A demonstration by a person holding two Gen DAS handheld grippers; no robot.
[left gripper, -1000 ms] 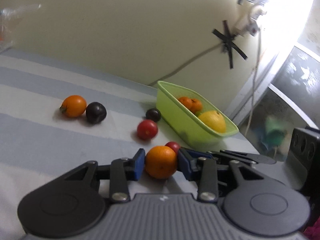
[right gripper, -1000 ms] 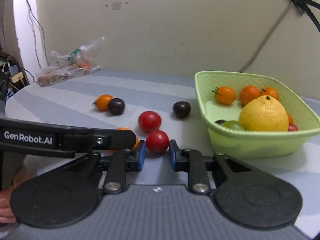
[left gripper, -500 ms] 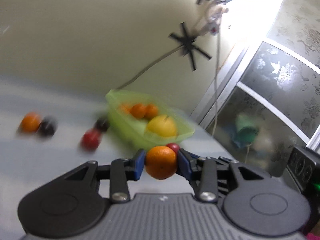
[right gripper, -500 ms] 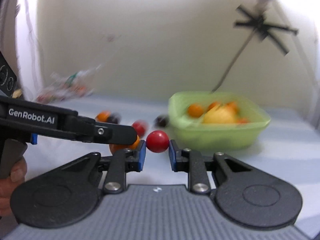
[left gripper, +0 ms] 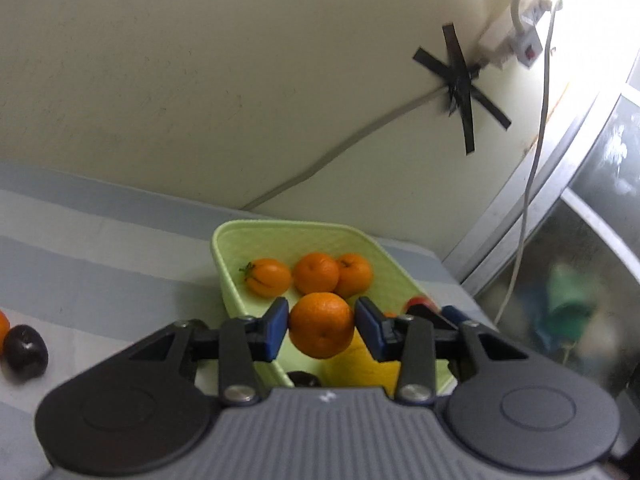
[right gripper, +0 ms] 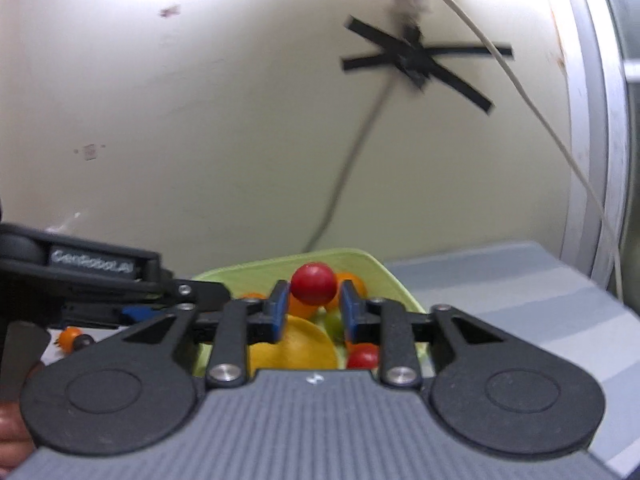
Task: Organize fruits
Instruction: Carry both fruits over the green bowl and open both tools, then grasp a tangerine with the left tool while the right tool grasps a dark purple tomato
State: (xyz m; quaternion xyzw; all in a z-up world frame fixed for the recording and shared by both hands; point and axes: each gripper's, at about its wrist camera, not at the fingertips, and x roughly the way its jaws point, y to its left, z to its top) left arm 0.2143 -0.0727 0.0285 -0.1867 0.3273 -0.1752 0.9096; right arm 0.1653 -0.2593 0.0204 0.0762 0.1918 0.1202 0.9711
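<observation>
Left wrist view: the left gripper (left gripper: pixel 322 326) pinches an orange (left gripper: pixel 322 325) between its blue pads, held above the near end of the green basket (left gripper: pixel 240 236). Three oranges (left gripper: pixel 316 273) lie inside at its far end. A dark plum (left gripper: pixel 25 347) sits on the striped cloth (left gripper: pixel 100 264), far left.

Right wrist view: the right gripper (right gripper: pixel 313 308) pinches a red tomato (right gripper: pixel 313 283) over the basket (right gripper: pixel 394 286), above a yellow fruit (right gripper: pixel 294 346).

Ahead of me stands a pale cream wall (left gripper: pixel 200 80), with a cable (left gripper: pixel 340 148) fixed to it by crossed strips of black tape (left gripper: pixel 460 80). A white power strip (left gripper: pixel 516 36) hangs near the top. The tabletop (left gripper: pixel 100 248) wears a blue and white striped cloth. Bright daylight floods from the right, past a grey-framed frosted glass panel (left gripper: pixel 600 184)
</observation>
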